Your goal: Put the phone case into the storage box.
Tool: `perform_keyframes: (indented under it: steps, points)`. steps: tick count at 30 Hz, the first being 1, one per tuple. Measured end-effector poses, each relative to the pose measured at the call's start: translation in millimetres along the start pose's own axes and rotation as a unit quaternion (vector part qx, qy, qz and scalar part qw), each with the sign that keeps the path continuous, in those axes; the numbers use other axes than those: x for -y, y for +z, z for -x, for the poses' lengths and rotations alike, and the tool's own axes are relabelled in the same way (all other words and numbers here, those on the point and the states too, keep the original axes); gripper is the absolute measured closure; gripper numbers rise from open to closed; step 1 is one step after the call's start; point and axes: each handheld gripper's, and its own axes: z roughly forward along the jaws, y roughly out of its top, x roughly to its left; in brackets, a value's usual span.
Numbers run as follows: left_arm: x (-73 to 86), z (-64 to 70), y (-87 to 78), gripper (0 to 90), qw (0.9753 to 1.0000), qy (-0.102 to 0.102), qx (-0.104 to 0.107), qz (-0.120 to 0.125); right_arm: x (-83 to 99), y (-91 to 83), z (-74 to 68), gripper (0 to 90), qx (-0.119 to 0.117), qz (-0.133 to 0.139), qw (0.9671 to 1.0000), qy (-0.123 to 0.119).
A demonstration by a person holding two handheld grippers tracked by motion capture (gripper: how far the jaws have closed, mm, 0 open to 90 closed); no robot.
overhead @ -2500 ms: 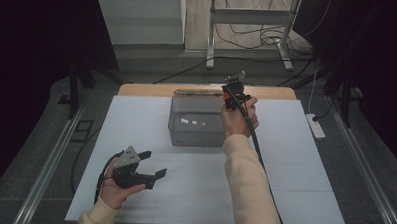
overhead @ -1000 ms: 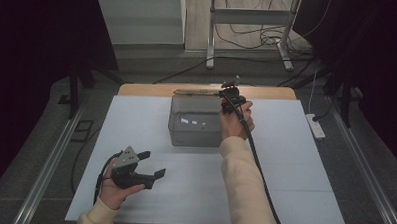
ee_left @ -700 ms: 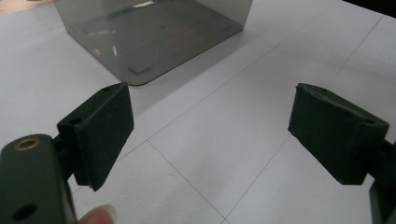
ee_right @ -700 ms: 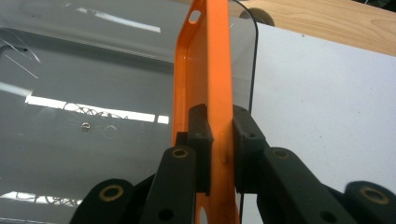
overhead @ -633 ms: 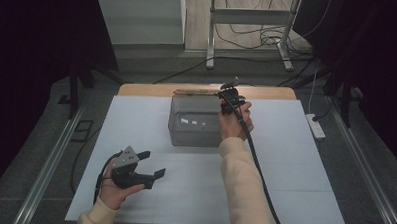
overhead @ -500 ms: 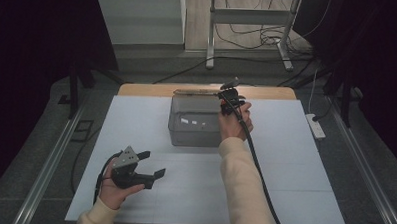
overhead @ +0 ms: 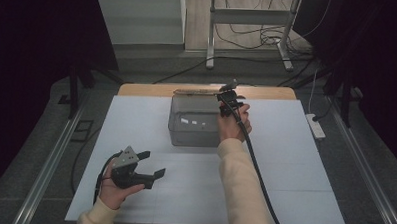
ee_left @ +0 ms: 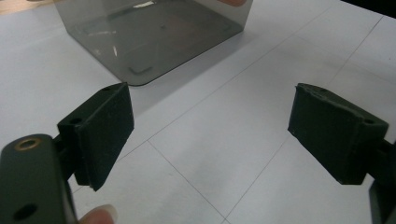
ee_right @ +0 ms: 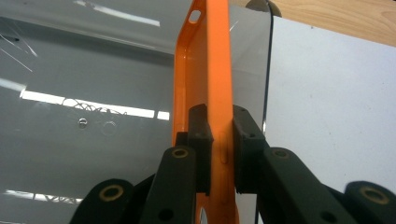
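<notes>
Three cameras around one grey box

One looks down from high, far off. Two ride low, very near the box, which all three see.

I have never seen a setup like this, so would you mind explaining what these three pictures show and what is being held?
There is no robot here: a person at a table holds a two-jaw gripper in each hand. The high view looks down from above the person's side. The left gripper hovers low over the white table top, near the person. The right gripper reaches to the far right corner of a smoky, see-through plastic box, which stands on the table.

The other two pictures come from cameras riding on the grippers, looking along their black jaws. In the left gripper view the jaws stand wide apart with nothing between them, and the box sits ahead. In the right gripper view the jaws are shut on a thin orange plastic piece, seen edge-on above the box; it looks like a phone case, though I cannot be sure.
</notes>
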Motion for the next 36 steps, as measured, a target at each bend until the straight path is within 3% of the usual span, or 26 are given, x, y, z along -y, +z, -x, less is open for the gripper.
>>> perform_keyframes:
  steps: [36]
  points:
    - [-0.9, -0.8, -0.5, 14.4, 1.0, -0.001, 0.004, 0.004, 3.0, 12.9, -12.1, 80.1, 0.039, -0.009, 0.9992, -0.008]
